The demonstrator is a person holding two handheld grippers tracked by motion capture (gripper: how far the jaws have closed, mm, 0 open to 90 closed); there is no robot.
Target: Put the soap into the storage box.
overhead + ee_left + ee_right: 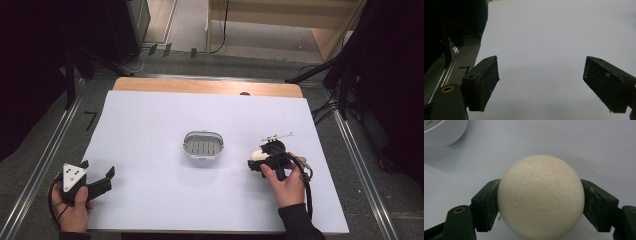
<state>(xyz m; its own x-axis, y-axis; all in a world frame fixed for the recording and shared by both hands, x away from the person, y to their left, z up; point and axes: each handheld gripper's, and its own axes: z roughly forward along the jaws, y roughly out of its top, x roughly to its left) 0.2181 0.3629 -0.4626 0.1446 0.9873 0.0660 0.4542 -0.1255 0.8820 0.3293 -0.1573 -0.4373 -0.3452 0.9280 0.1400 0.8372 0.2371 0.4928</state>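
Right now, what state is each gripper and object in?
Right gripper: shut on the soap, low over the table.
Soap: cream, rounded, clamped between the pads.
Left gripper: open, nothing between its pads.
Soap dish: upright mid-table, empty, slotted base showing.

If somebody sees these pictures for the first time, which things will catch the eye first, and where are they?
First comes the cream-white ball, clamped between the right tongs at the right side of the white table. Next is the oval dish with a slotted insert, standing alone near the table's middle, to the left of the ball. The left tongs wait open near the table's front left corner, with nothing between the jaws.
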